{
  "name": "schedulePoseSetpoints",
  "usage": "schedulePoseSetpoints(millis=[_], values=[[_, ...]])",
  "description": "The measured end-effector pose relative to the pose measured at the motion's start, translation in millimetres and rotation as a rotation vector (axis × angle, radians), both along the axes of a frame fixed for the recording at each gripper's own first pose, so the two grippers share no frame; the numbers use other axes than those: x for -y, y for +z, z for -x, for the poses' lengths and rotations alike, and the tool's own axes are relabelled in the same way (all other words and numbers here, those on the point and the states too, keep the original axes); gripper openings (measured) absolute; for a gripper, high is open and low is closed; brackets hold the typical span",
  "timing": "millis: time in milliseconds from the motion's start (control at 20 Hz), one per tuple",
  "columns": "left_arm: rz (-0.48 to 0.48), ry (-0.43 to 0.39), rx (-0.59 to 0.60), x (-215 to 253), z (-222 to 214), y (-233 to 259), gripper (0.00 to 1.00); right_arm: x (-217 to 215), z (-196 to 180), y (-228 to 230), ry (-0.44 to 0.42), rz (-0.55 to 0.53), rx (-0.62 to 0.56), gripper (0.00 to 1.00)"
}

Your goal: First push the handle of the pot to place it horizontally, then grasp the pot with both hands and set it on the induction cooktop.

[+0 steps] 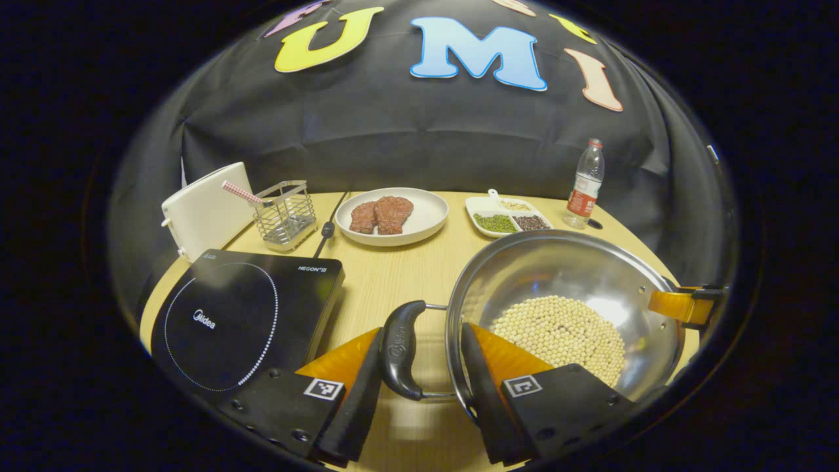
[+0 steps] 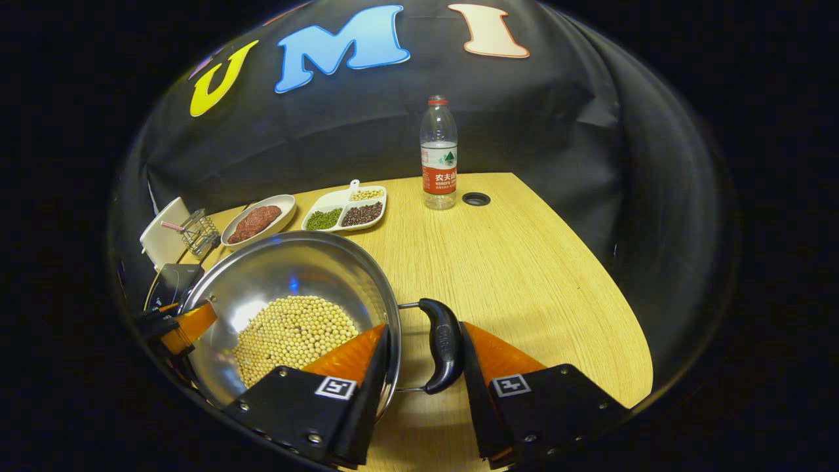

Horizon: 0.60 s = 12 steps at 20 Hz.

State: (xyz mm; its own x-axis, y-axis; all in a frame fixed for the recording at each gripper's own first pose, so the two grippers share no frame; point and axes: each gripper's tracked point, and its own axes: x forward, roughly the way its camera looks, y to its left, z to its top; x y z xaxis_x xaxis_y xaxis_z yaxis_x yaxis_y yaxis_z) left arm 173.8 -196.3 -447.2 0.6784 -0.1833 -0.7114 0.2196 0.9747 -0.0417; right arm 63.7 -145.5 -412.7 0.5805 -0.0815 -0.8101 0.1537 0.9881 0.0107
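Observation:
A steel pot [image 1: 564,269] with soybeans [image 1: 557,331] in its bottom stands to the right of the black induction cooktop [image 1: 242,314]. My left gripper [image 1: 423,331] spans the pot's black left handle [image 1: 398,347]; one finger presses on the handle from outside and the other lies inside the rim. In the right gripper view my right gripper [image 2: 425,328] holds the pot [image 2: 288,269] the same way at its other handle [image 2: 442,351]. The right gripper's orange finger [image 1: 678,305] shows at the far rim. I cannot tell whether the pot rests on the table.
At the back of the wooden table stand a plate [image 1: 429,219] with meat, a divided dish [image 1: 482,206] of beans, a water bottle [image 1: 585,187], a wire basket [image 1: 286,213] and a white board [image 1: 203,210]. A cable [image 1: 326,233] runs behind the cooktop. The table edge curves close on the right [image 2: 629,341].

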Motion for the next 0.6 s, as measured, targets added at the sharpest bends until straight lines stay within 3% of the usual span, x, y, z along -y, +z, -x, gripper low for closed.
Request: schedulePoseSetpoints(millis=[50,200,250,400,550,600], values=[[-0.002,-0.002,-0.003,0.3,0.6,-0.2,0.67,-0.8,0.9,-0.6,0.002,-0.002,-0.004,0.58],[-0.006,-0.008,0.000,1.4,-0.7,1.3,0.73,-1.2,3.0,0.6,0.022,0.015,-0.015,0.52],[-0.002,-0.004,-0.003,2.1,0.9,0.1,0.64,-0.8,4.1,1.4,0.031,0.022,-0.021,0.52],[0.010,0.001,-0.001,5.7,10.2,7.0,0.72,3.0,9.9,8.9,0.033,0.022,-0.023,0.51],[0.016,0.011,0.015,5.9,23.1,24.3,0.64,5.3,20.1,23.6,0.046,0.029,-0.015,0.51],[0.019,0.015,0.020,5.4,27.4,30.6,0.68,5.0,23.4,29.5,0.055,0.037,-0.010,0.51]])
